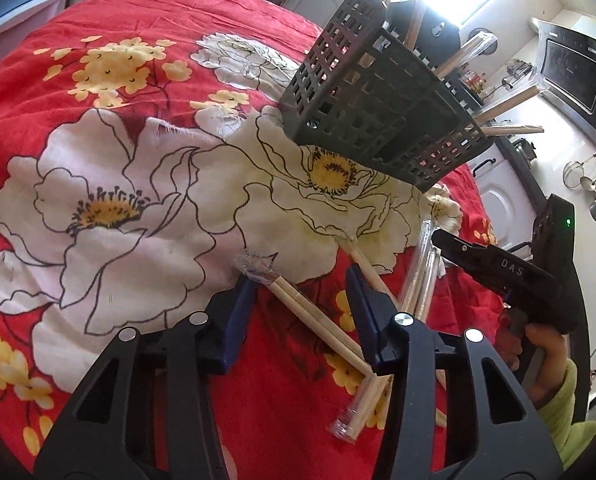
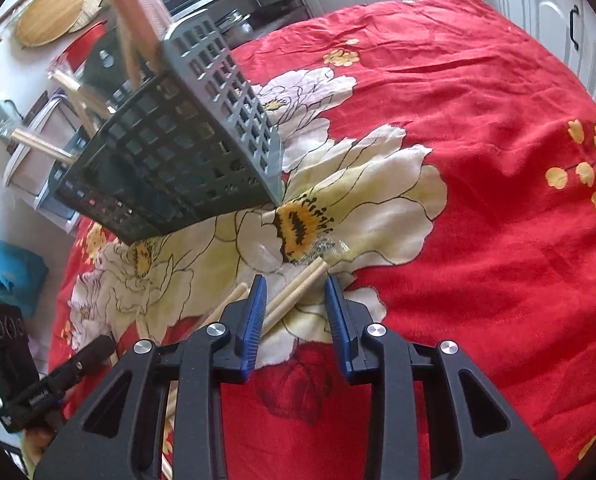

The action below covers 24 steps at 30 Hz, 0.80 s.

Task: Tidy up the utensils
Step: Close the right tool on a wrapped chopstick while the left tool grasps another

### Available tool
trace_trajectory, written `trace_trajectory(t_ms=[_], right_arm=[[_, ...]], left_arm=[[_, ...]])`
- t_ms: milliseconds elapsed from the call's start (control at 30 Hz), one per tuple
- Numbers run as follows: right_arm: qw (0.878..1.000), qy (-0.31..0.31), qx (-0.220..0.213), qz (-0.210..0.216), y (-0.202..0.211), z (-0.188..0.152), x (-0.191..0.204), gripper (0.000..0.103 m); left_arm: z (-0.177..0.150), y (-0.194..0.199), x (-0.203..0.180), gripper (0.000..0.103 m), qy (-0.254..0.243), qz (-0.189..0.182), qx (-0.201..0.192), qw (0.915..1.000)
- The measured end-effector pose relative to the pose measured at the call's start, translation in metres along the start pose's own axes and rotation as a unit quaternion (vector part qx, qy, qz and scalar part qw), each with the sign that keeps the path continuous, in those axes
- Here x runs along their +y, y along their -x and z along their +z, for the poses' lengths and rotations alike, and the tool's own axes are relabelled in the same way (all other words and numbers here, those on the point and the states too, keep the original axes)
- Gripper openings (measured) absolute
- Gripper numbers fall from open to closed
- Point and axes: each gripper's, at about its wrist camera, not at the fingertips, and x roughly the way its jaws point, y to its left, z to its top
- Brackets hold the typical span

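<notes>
Left claw (image 1: 301, 284) half open, blue pads straddling a wrapped chopstick pair (image 1: 317, 320) lying on the surface, not clamped. Right claw (image 2: 296, 300) likewise half open over another chopstick pair (image 2: 298, 292), pads not pressing. More pairs lie just right of the left claw. Dark slotted utensil basket (image 1: 377, 108) stands just beyond, chopsticks sticking out its top. Red floral cloth (image 2: 477, 160) covers the surface.

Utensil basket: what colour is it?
Dark grey basket, lighter grey on one side; clearest in the right wrist view.
</notes>
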Motion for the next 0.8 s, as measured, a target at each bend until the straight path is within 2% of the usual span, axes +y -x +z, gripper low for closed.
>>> trace_trajectory(t_ms=[100, 233, 433, 600, 667, 800], right_arm=[[1.000, -0.007, 0.003, 0.002, -0.004, 0.004, 0.000, 0.028], [1.000, -0.009, -0.002, -0.003, -0.005, 0.004, 0.000, 0.020], [0.999, -0.044, -0.013, 0.014, -0.001, 0.004, -0.014, 0.010], [0.997, -0.064, -0.019, 0.031, 0.004, 0.004, -0.020, 0.008], [0.997, -0.064, -0.023, 0.035, 0.008, 0.004, -0.019, 0.007], [0.997, -0.046, -0.040, 0.043, 0.022, 0.003, -0.011, 0.006]], left_arm=[[0.001, -0.001, 0.001, 0.033, 0.000, 0.005, -0.002, 1.0000], [0.002, -0.001, 0.004, 0.025, 0.002, 0.009, -0.004, 0.9999], [0.002, -0.001, 0.009, 0.015, 0.008, 0.010, -0.006, 0.9999], [0.003, 0.000, 0.015, 0.010, 0.022, -0.002, -0.005, 0.9997], [0.003, 0.001, 0.016, 0.004, 0.029, -0.012, -0.004, 0.9995], [0.005, 0.006, 0.017, 0.004, 0.037, -0.038, -0.006, 0.9986]])
